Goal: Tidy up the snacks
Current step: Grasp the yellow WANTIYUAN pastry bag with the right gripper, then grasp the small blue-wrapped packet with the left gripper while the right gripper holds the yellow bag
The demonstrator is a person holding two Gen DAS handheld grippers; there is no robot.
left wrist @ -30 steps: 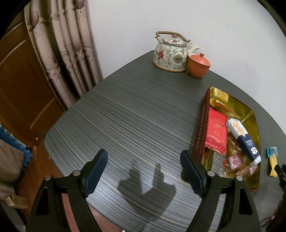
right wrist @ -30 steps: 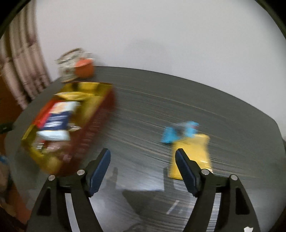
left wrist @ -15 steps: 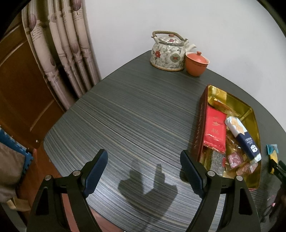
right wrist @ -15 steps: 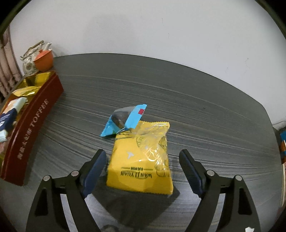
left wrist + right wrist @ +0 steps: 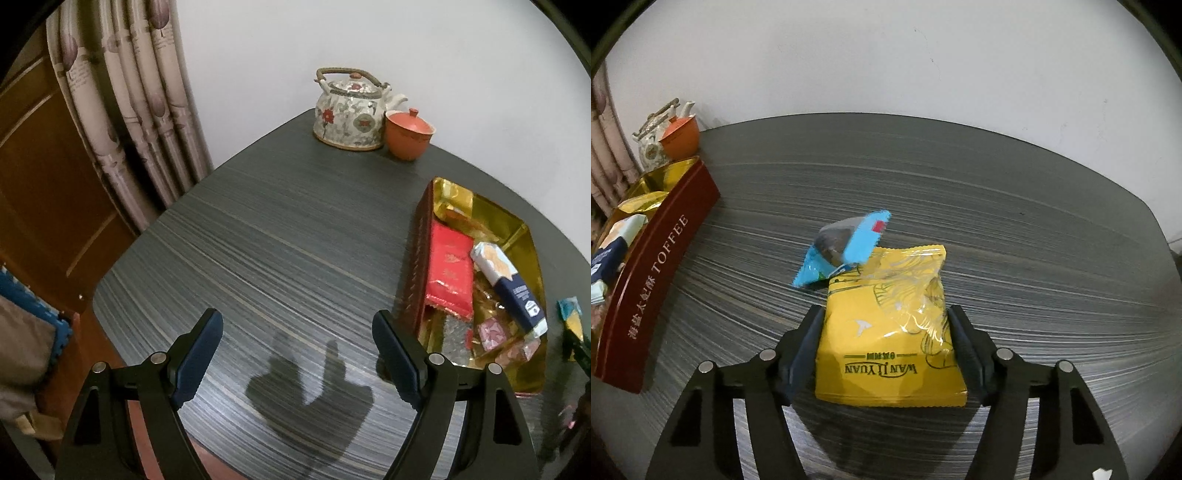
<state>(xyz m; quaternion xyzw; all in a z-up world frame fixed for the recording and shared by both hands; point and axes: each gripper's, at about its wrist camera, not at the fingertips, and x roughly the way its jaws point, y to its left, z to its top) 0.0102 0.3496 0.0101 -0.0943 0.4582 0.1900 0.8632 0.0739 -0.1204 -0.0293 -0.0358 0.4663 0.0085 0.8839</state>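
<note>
A yellow snack packet (image 5: 886, 328) lies on the dark table, and my right gripper (image 5: 886, 339) is shut on its two sides. A small blue wrapped snack (image 5: 846, 247) leans on the packet's far edge. The red toffee tin (image 5: 653, 273) with a gold inside stands to the left; in the left wrist view the tin (image 5: 417, 258) holds a red packet (image 5: 448, 273), a navy and white bar (image 5: 511, 288) and pink sweets (image 5: 493, 332). My left gripper (image 5: 297, 354) is open and empty above the bare table, left of the tin.
A floral teapot (image 5: 349, 110) and an orange lidded cup (image 5: 409, 134) stand at the table's far corner. A curtain (image 5: 133, 110) and a wooden door (image 5: 40, 177) are off the left edge. The table's near edge (image 5: 110, 332) is close to my left gripper.
My right gripper swung right from the tin, came down over the yellow packet and closed on its sides. My left gripper stayed almost still.
</note>
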